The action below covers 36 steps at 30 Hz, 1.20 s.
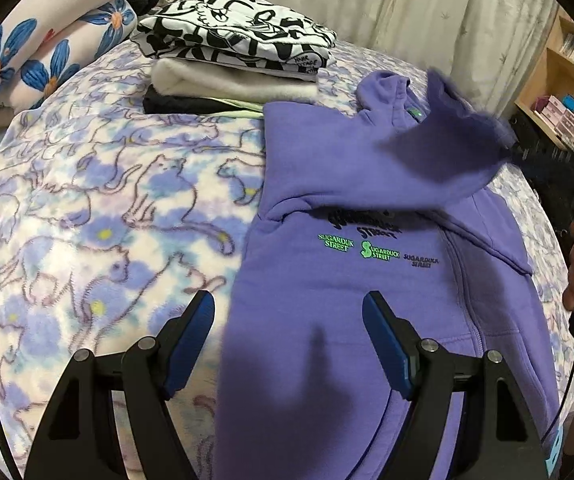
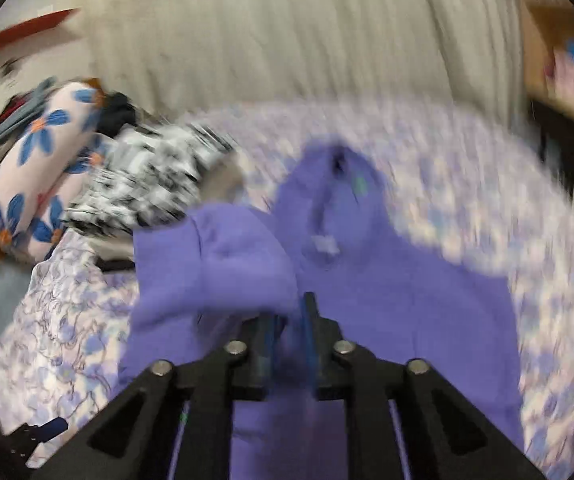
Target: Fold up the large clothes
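Folding the big purple fleece hoodie on the bed, you have three folded clothes stacked behind, your left tongs open over its hem, your right tongs pinching one sleeve across, body unfolded.

One purple hoodie, four stacked folded garments, two hand-held grippers.

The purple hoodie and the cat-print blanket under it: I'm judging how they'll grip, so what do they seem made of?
Purple hoodie: looks like matte cotton-blend fleece knit, smooth face, printed logos. Cat-print blanket: seemingly plush polyester fleece, with a fuzzy nap.
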Available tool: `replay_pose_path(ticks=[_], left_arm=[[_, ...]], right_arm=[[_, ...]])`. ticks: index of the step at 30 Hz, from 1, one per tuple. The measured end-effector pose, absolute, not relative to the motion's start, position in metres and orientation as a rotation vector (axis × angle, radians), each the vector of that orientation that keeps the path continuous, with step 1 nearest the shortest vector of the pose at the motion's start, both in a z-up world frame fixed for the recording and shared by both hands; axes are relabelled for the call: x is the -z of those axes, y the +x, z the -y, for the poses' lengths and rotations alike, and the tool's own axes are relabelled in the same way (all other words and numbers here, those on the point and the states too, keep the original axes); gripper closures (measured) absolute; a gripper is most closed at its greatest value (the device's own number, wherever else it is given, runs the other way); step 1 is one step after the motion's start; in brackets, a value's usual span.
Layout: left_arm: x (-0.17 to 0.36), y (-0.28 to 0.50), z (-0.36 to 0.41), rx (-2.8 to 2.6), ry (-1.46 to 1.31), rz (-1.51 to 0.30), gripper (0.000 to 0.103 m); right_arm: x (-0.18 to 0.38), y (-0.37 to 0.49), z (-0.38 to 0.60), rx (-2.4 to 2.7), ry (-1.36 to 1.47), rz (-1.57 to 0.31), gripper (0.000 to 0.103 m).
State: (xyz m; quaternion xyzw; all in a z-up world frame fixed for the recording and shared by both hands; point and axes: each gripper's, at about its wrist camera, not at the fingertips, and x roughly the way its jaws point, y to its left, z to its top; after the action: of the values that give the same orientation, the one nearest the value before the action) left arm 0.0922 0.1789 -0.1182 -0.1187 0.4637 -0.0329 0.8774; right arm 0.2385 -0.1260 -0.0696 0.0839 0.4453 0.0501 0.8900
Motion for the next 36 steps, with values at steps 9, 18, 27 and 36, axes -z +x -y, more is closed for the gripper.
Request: replay_pose_path(ticks=[9,18,27,36], left_arm=[[0.124,0.114,-0.168,0.081,-0.178,-0.989,0.028],[0.134,0.207,-0.167,0.103,-0.187,-1.072,0.028],[0.177,0.266,-0.166,0.066,-0.216,-1.215,0.028],[0.181,0.272,-0.152,0.061,-0.177,-1.181,0.057]], right_arm=[[0.121,0.213,0.171,-0.047,0.157,-1.058,0.057],[0.107,0.209,0.068,-0.193,-0.388,-0.841,0.040],[0.155,0.213,0.022,-0.209,-0.907,-0.756,0.039],[0.150,0.252,0.034,-0.173,-0.737,-0.792,0.087]])
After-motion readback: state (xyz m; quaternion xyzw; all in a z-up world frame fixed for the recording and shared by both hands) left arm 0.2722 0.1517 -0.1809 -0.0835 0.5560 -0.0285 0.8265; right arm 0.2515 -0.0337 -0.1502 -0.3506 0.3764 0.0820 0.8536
